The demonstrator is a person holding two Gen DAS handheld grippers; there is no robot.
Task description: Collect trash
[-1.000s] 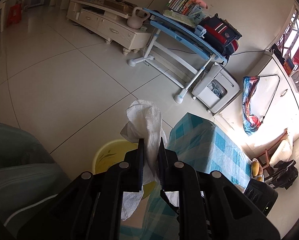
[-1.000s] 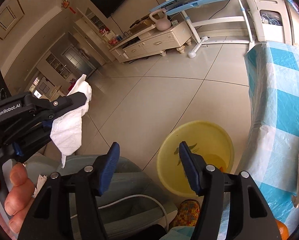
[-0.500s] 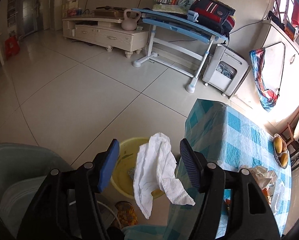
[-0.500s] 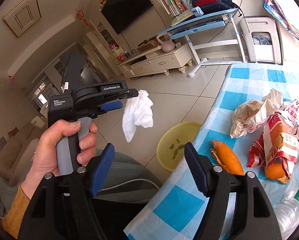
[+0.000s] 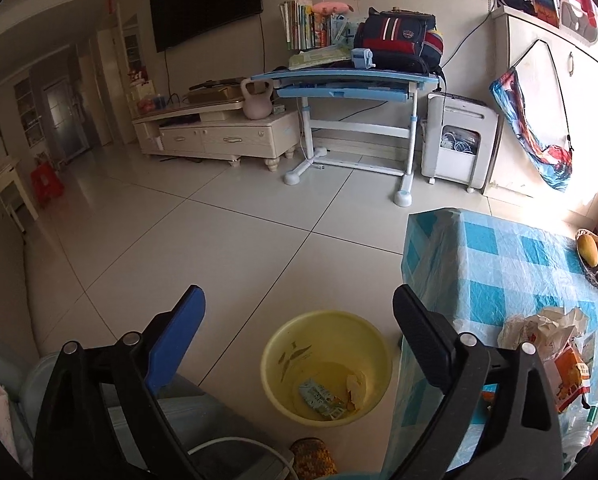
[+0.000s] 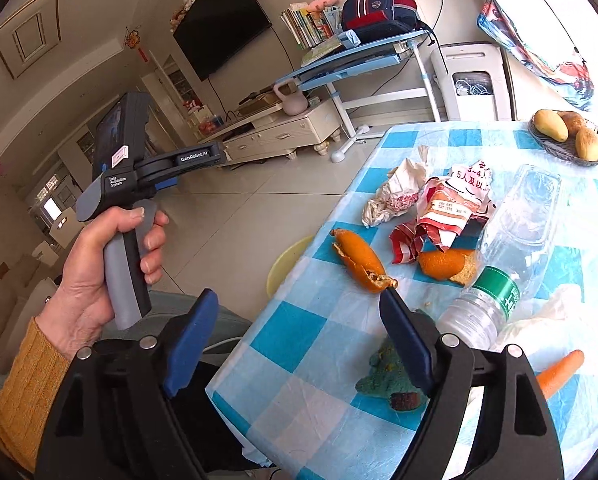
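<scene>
Right wrist view: my right claw [image 6: 299,340] wide open, empty, jaws just widened. Curled orange peel strip [image 6: 361,260] near tabletop's left edge. I go slow, pinch middle. Left claw [image 5: 299,340] open over round yellow plastic bin [image 5: 326,368].

Both the left gripper [image 5: 299,332] and right gripper [image 6: 299,336] have just been opening, jaws wide and empty.

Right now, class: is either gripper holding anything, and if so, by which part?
Nothing is held. The left gripper and the right gripper have both just been opening, with nothing between their jaws.
</scene>
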